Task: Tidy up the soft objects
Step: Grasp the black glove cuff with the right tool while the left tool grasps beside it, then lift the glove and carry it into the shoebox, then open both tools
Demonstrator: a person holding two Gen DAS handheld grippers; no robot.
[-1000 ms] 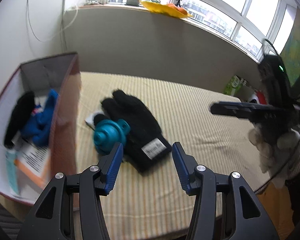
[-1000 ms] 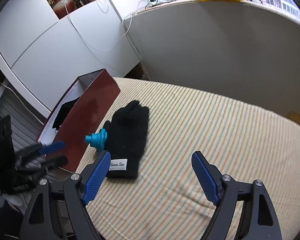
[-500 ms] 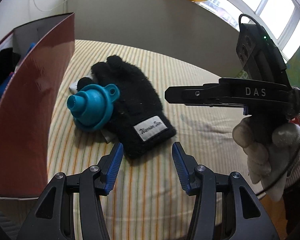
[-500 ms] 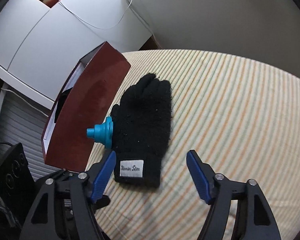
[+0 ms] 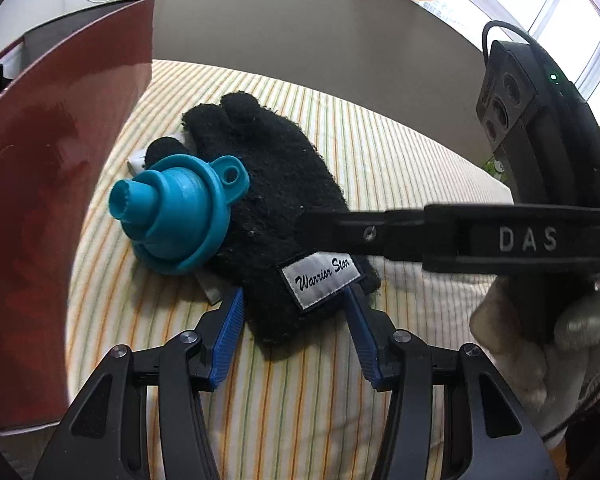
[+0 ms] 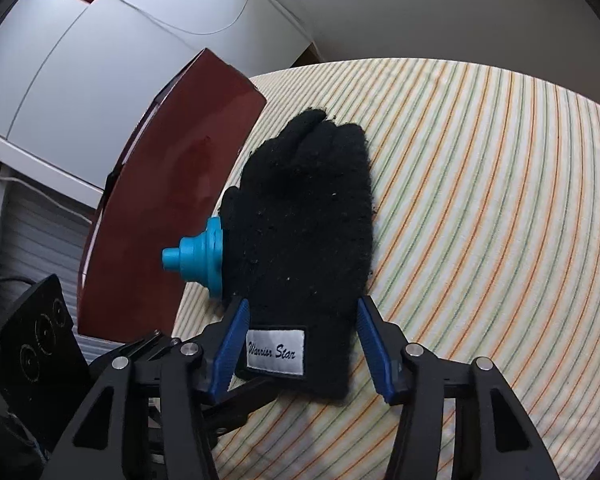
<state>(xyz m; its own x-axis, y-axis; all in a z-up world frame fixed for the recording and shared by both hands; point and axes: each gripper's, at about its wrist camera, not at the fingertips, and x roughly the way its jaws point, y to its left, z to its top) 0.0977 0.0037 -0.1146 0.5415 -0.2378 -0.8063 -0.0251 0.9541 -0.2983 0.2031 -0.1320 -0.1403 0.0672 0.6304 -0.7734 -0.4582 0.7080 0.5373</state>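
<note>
A black knit glove (image 5: pixel 276 200) with a white "Warrior Star" label lies flat on the striped cloth, also in the right wrist view (image 6: pixel 308 232). A teal rubber funnel (image 5: pixel 176 216) lies on its left edge and shows in the right wrist view (image 6: pixel 200 260) too. My left gripper (image 5: pixel 294 332) is open with its blue pads on either side of the glove's cuff. My right gripper (image 6: pixel 304 344) is open and straddles the same cuff from the other side; its arm (image 5: pixel 480 236) crosses above the glove.
A dark red box (image 5: pixel 48 184) stands open at the left of the glove, close to the funnel (image 6: pixel 164 208). The striped table top (image 6: pixel 480 220) stretches to the right. A grey wall and a window sill lie behind.
Both grippers have moved in toward the glove and lowered. Each now has its open fingers around the glove's cuff. The glove and funnel have not moved.
</note>
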